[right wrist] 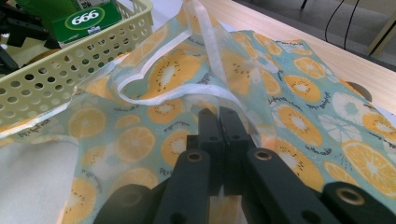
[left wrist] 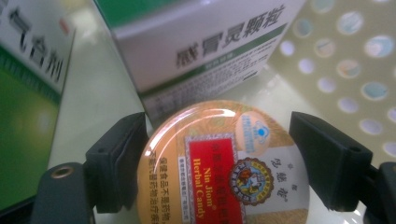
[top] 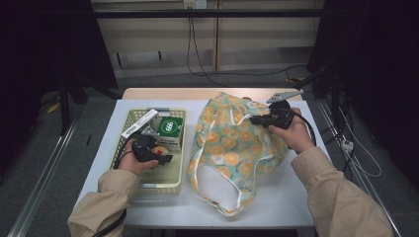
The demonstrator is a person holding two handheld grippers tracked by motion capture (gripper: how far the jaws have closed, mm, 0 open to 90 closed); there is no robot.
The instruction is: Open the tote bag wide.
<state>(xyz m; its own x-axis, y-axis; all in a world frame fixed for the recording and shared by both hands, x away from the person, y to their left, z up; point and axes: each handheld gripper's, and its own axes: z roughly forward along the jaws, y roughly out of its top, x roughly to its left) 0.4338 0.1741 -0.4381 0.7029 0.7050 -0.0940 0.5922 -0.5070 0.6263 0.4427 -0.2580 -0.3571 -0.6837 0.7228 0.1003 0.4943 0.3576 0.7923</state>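
Observation:
A round orange candy tin (left wrist: pixel 224 168) lies in the pale yellow basket (top: pixel 163 187), in front of a white and green medicine box (left wrist: pixel 205 46). My left gripper (left wrist: pixel 219 140) is open, with one jaw on each side of the tin. The left jaw touches the tin and a thin gap shows at the right jaw. From above, the left gripper (top: pixel 160 154) reaches down into the basket over the tin (top: pixel 158 147). An orange-slice patterned cloth bag (top: pixel 232 143) lies beside the basket. My right gripper (top: pixel 254 120) is shut on the bag's white-trimmed edge (right wrist: pixel 205 93), its jaws (right wrist: pixel 219 119) pressed together.
The basket also holds a green "666" box (top: pixel 170 127) and a long white box (top: pixel 141 123). Its perforated wall (right wrist: pixel 70 70) sits right against the bag. Bare white tabletop (top: pixel 276 197) lies in front of the bag, and a wooden strip (top: pixel 168 93) runs along the far edge.

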